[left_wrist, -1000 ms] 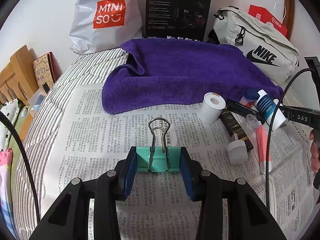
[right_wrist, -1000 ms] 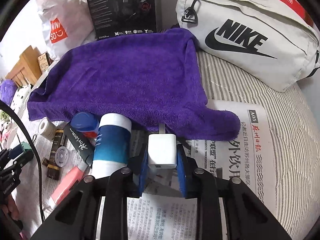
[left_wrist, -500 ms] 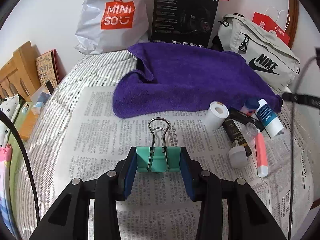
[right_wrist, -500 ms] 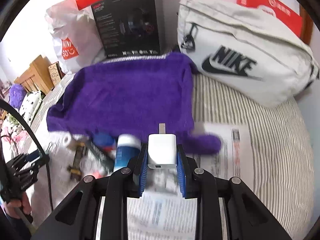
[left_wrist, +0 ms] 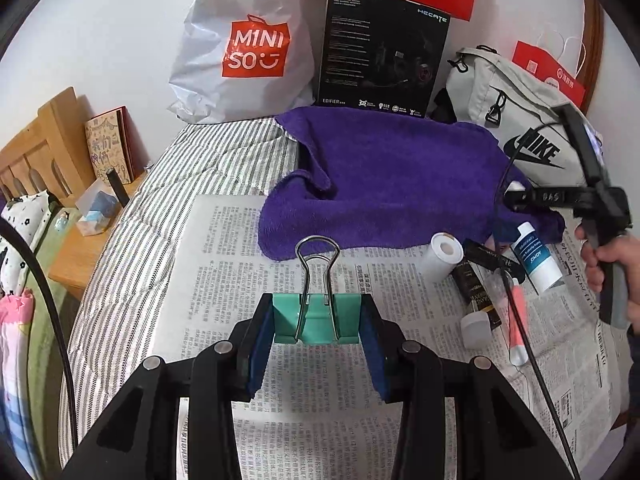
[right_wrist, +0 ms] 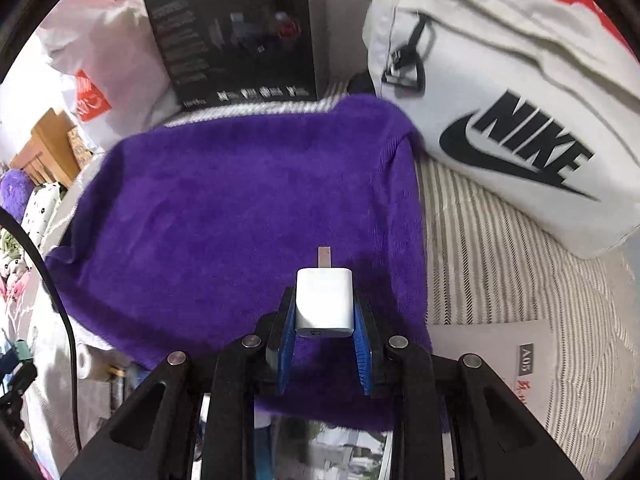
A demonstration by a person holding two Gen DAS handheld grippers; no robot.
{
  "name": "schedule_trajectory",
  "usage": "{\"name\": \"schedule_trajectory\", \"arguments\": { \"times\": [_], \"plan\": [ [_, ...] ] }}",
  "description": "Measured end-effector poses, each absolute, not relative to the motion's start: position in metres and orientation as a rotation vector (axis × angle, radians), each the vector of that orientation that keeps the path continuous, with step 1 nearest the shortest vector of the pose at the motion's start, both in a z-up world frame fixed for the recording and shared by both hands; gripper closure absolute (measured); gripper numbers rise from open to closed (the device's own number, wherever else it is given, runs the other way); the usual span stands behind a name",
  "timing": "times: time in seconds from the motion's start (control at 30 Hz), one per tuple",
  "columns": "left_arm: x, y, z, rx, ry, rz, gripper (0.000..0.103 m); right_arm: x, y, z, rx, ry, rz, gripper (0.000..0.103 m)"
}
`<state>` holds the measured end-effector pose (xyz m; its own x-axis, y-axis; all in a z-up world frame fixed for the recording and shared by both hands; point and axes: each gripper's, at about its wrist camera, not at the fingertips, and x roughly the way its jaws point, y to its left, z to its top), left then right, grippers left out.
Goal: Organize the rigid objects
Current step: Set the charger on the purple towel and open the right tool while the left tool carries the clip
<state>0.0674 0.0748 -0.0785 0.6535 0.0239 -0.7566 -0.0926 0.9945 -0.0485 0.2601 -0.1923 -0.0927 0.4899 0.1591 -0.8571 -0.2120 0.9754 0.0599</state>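
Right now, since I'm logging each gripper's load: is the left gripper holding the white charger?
No, the left gripper is clamped on a green binder clip; the white charger sits in the right gripper.

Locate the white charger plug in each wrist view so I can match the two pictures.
Left wrist view: the white charger plug is not clearly visible; only the right gripper's body shows at the right edge, over the towel's end.
Right wrist view: the plug sits bottom centre between the blue fingers, prong pointing away.
Shared landmark: the purple towel.
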Motion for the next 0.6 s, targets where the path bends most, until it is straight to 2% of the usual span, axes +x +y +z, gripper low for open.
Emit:
{"name": "schedule_trajectory", "arguments": {
  "times": [0.3, 0.47, 0.6],
  "plan": [
    [0.077, 0.079, -0.072, -0.093, 0.852, 0.063, 0.064, 0.26, -0.184, -0.098, -0.121, 1.04, 0.245, 0.075],
    [0.086, 0.078, -0.065, -0.091, 0.848, 0.051, 0.064, 0.257, -0.188, -0.09, -0.096, 1.05, 0.259, 0.063],
    [0.095, 0.075, -0.06, -0.09, 0.847, 0.039, 0.064, 0.243, -0.198, -0.07, -0.077, 1.015, 0.269, 0.045]
  ]
}}
